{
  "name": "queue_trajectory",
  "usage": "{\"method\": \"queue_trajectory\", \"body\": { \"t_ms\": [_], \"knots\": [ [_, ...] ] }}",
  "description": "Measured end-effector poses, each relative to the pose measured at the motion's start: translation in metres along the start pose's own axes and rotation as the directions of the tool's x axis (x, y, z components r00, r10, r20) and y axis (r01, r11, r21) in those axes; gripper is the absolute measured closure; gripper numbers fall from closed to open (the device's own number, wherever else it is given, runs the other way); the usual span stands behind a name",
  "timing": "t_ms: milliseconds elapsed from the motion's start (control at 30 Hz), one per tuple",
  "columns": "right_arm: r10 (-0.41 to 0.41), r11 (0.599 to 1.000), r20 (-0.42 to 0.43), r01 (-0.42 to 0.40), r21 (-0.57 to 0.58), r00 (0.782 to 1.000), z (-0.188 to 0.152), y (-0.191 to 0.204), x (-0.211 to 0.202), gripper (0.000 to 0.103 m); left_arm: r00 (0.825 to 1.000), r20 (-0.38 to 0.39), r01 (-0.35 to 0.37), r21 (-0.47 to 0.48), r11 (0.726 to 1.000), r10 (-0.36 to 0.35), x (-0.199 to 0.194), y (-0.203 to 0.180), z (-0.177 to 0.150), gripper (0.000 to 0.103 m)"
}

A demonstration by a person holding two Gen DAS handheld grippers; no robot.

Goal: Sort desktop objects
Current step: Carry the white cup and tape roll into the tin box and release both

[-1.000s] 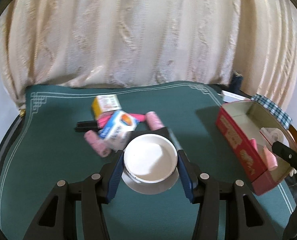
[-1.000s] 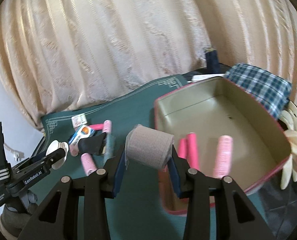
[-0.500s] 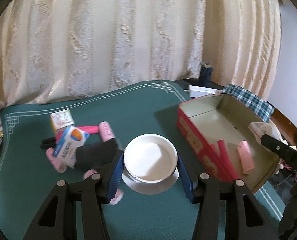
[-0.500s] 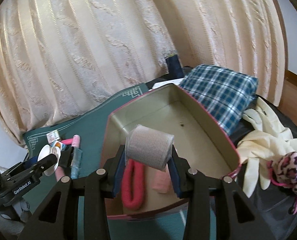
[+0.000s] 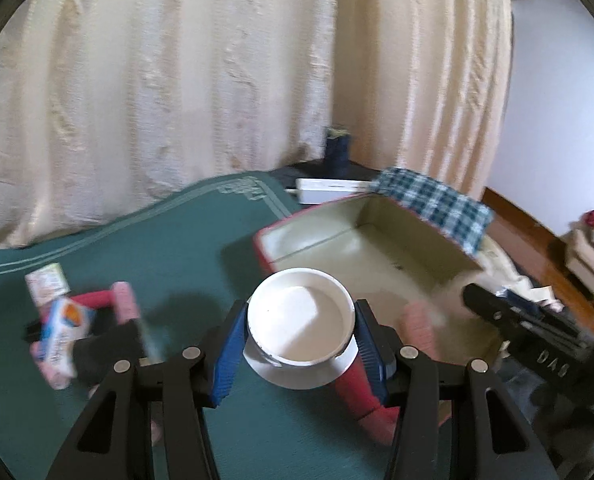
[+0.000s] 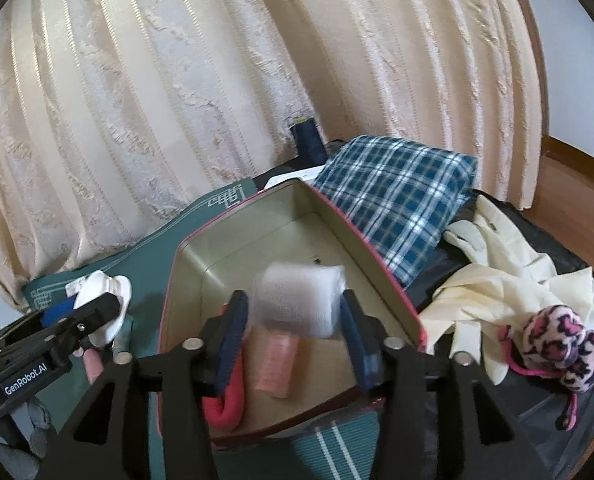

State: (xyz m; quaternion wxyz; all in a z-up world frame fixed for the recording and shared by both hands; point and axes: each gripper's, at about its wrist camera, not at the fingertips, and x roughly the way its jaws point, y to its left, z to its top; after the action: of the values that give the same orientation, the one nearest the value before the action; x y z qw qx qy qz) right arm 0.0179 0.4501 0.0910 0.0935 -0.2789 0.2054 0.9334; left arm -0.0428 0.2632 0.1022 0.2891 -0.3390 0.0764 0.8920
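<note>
Now over the open tin (image 6: 257,216), the right claw (image 6: 295,320) is opening, freeing the gauze roll (image 6: 299,300) (blurred), while the left claw (image 5: 299,350), clamping a white dish (image 5: 301,316), likely drops next.

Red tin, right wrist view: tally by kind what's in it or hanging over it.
Red foam curler: 1, in the tin
Pink hair roller: 1, in the tin
Grey bandage roll: 1, blurred, over the tin between the opening jaws of the right gripper
Total: 3
</note>
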Motion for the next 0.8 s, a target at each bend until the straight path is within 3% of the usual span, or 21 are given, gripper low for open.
{"method": "queue_trajectory", "body": {
  "t_ms": [200, 267, 300, 400, 800],
  "knots": [
    [-0.029, 0.999, 0.022, 0.029, 0.020, 0.999, 0.001, -0.007, -0.006, 0.047, 0.993, -0.006, 0.118, -0.001, 0.993, -0.118, 0.013, -0.017, 0.009, 0.049],
    [-0.034, 0.999, 0.024, 0.033, 0.027, 0.999, 0.001, -0.007, -0.006, 0.047, 0.989, -0.010, 0.149, -0.009, 0.989, -0.149, 0.016, -0.018, 0.009, 0.038],
    [-0.036, 0.999, 0.025, 0.036, 0.031, 0.999, 0.001, -0.007, -0.006, 0.047, 0.986, -0.007, 0.165, -0.016, 0.986, -0.165, 0.017, -0.018, 0.009, 0.024],
    [-0.043, 0.998, 0.030, 0.042, 0.040, 0.999, 0.001, -0.008, -0.007, 0.047, 0.981, 0.013, 0.193, -0.033, 0.981, -0.193, 0.013, -0.016, 0.009, 0.020],
    [-0.010, 1.000, 0.018, 0.010, 0.013, 1.000, -0.003, 0.014, -0.006, 0.047, 0.999, 0.014, 0.040, -0.098, 0.994, -0.039, 0.006, 0.026, -0.002, 0.021]
  ]
}}
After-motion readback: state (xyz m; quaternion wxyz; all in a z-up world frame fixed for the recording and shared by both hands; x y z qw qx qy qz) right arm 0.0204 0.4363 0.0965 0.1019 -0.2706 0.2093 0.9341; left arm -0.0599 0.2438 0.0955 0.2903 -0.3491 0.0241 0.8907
